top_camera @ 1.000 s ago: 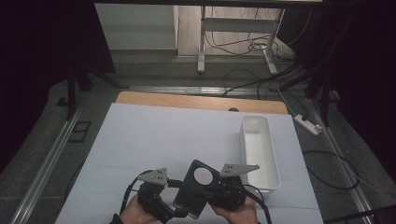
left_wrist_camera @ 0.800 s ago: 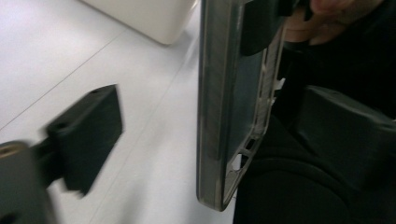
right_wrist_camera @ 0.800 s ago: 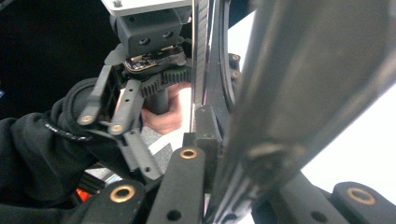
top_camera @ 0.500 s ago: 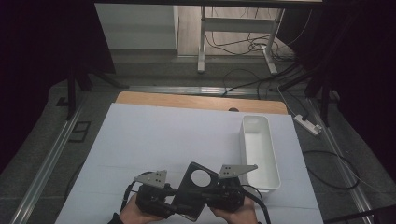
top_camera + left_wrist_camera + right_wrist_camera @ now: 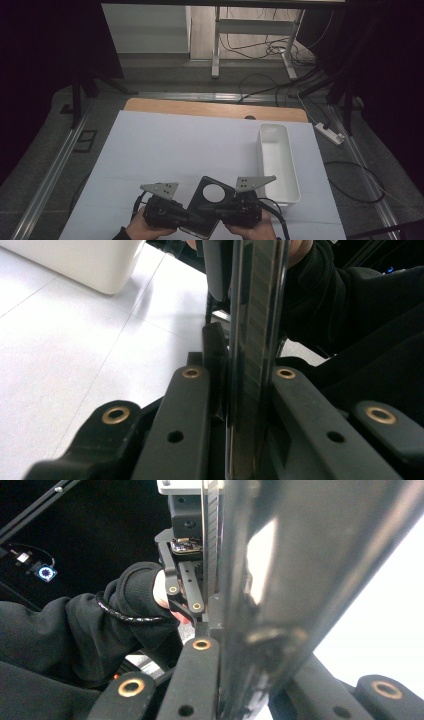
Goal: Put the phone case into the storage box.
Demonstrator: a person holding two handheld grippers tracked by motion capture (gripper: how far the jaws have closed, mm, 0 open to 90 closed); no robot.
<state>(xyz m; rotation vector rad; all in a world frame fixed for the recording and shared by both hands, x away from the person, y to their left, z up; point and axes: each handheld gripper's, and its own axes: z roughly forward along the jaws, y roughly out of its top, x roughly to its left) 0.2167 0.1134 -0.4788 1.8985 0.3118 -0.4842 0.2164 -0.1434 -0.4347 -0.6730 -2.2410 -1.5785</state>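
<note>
A flat black plate with a round hole (image 5: 207, 210) is held up over the near edge of the white table (image 5: 165, 150), one gripper at each side. My left gripper (image 5: 188, 218) grips its left edge; its jaws have just been closing, and the plate's thin edge (image 5: 255, 340) now stands pinched between them. My right gripper (image 5: 221, 208) is shut on the plate's right edge, seen edge-on (image 5: 260, 590) between its jaws. The left gripper (image 5: 186, 592) and a black-sleeved hand show beyond the plate in the right gripper view.
A long white bin (image 5: 278, 165) stands with nothing in it at the table's right side, just beyond my right gripper; its corner (image 5: 75, 260) shows in the left gripper view. A wooden strip (image 5: 215, 109) runs along the far edge. Cables and a power strip (image 5: 330, 134) lie on the floor.
The left jaws have closed onto the plate's left edge. The plate has sunk slightly toward the near edge. Both hands stay where they were.
</note>
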